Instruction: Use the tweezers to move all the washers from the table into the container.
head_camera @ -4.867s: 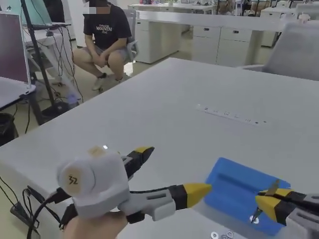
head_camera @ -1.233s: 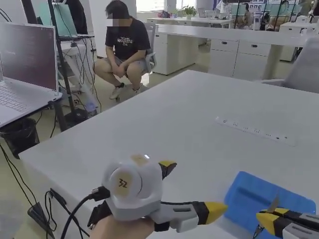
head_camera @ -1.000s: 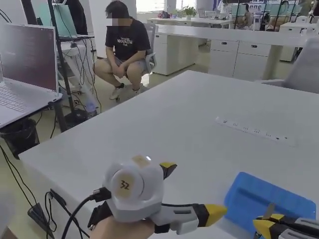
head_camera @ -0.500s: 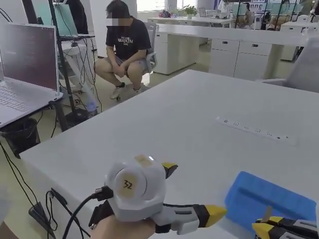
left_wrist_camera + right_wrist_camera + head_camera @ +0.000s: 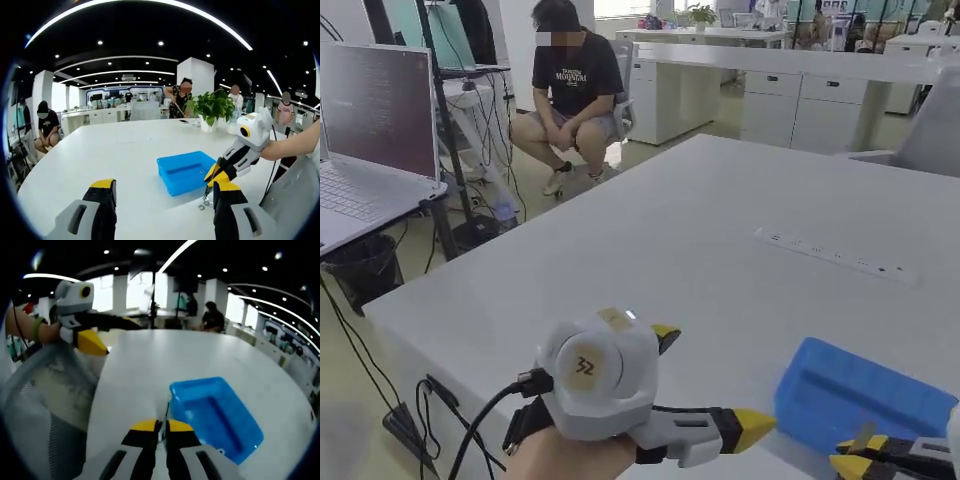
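Easing back toward you over the white table (image 5: 720, 230), beside the blue container (image 5: 216, 415), your right gripper (image 5: 162, 426) is clamping the tweezers (image 5: 166, 412); your left gripper (image 5: 164, 186) is hovering, jaws spread wide and empty. Washers (image 5: 202, 206) are lying near the tweezers' tip.

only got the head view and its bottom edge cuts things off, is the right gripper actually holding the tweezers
observer: yes, the right gripper view shows the right gripper shut on the tweezers, which point forward beside the blue container.
operator: where are the washers
observer: the left gripper view shows a few washers on the table by the tweezers' tip, outside the blue container.
operator: left gripper busy
observer: no, the left gripper is open with nothing between its jaws.
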`<state>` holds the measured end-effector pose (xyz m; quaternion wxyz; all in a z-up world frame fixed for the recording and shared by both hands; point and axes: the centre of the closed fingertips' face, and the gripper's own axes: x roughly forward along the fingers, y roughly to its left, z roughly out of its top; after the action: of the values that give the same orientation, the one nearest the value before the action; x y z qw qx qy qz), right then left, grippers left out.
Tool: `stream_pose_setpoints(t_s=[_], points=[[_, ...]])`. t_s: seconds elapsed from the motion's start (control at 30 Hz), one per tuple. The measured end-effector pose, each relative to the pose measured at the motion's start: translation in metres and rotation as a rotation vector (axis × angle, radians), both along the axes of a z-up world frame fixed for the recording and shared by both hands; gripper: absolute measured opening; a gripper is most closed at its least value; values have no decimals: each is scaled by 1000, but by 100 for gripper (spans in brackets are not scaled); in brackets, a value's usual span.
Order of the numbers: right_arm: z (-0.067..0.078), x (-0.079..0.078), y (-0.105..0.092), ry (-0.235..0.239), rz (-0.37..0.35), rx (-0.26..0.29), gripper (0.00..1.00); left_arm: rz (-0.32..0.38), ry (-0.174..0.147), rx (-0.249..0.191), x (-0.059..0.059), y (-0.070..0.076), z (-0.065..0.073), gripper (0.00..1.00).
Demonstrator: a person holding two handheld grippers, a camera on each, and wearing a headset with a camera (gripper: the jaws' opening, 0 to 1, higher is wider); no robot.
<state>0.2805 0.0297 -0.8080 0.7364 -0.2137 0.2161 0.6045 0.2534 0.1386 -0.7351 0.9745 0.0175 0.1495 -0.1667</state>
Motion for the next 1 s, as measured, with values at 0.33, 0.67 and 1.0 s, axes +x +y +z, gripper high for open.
stream_pose_setpoints(t_s=[0.33, 0.67, 1.0], points=[[9, -2, 5, 68, -86, 59, 2, 2, -15, -25, -5, 0, 2, 82], [46, 10, 7, 66, -114, 143, 3, -4, -34, -58, -5, 0, 7, 85], [67, 32, -2, 60, -190, 233, 3, -1, -30, -51, -5, 1, 5, 85]])
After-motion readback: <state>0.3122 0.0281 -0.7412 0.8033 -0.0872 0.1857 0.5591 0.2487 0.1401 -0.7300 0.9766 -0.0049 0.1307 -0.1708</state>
